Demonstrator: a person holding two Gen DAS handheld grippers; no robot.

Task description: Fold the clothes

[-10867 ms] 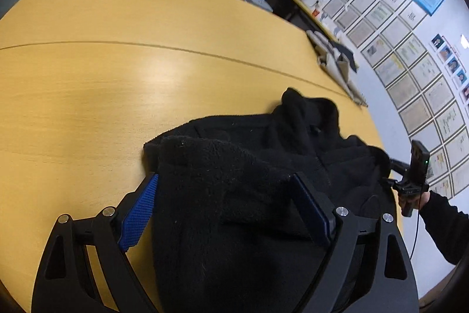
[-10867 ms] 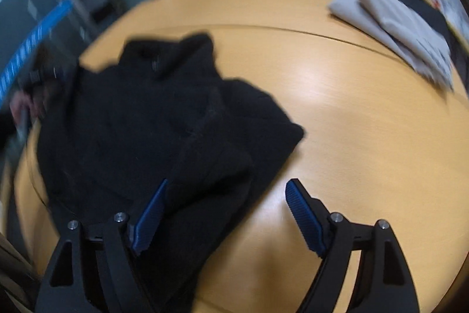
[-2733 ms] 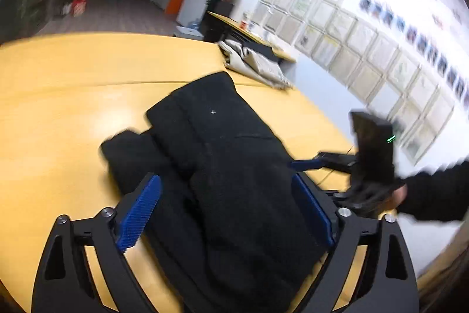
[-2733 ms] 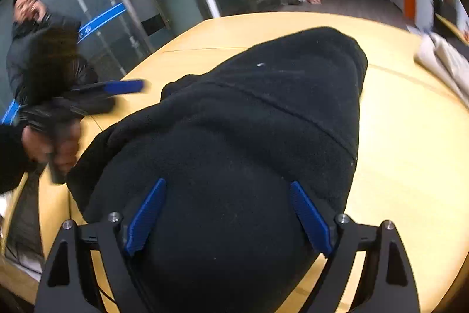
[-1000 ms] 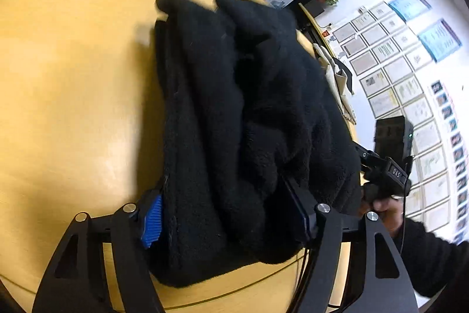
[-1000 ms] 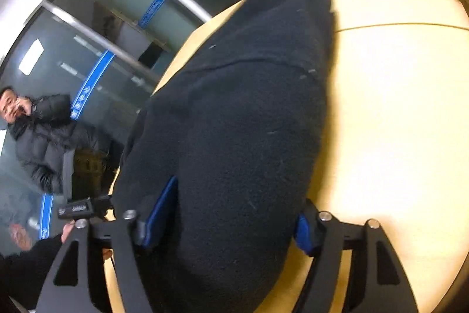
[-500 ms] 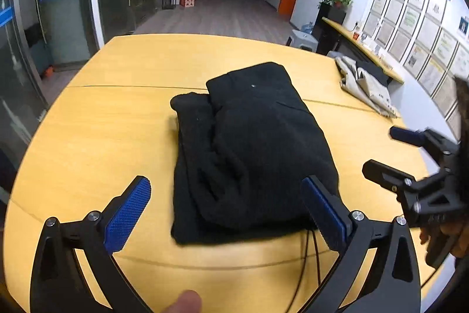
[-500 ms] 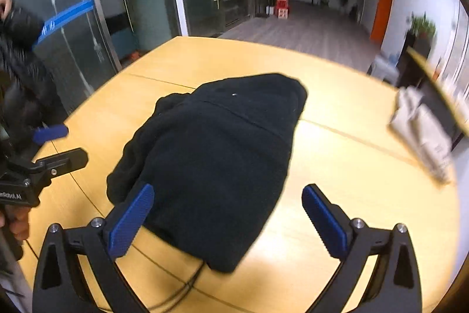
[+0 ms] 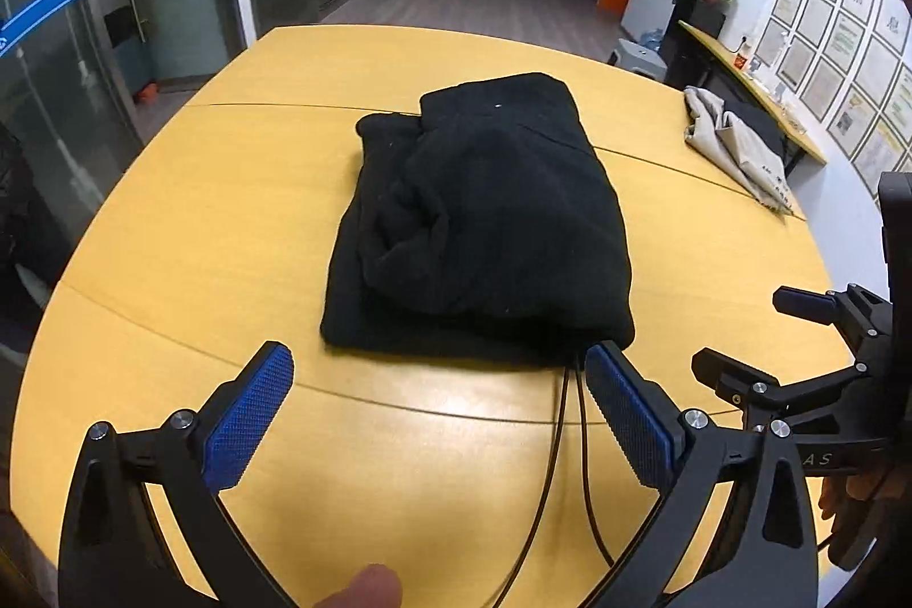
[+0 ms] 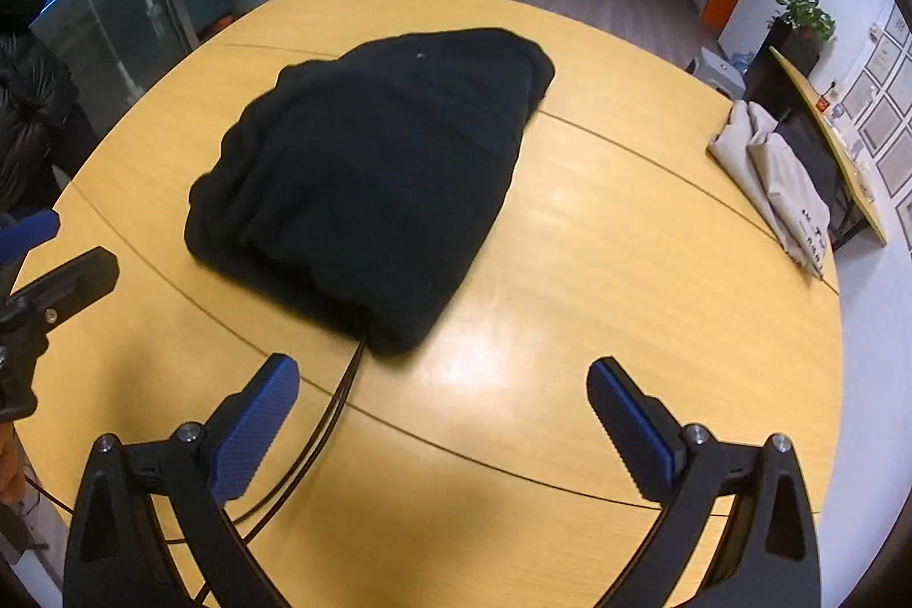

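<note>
A folded black fleece (image 9: 484, 220) lies mid-table (image 9: 228, 220), free of both grippers. The left gripper (image 9: 439, 414) hangs above the near edge, fingers spread wide with nothing between them; the right gripper (image 10: 442, 408) is likewise released and empty.

The left view shows the fleece's layered folds on its left side and the right gripper from the side at the frame edge. The right view shows a smoother, slightly blurred mound. Two cables (image 9: 561, 448) run from under the fleece toward the cameras. A grey garment (image 9: 735, 146) sits at the far right table edge. A fingertip (image 9: 365, 588) is cut off at the bottom.
</note>
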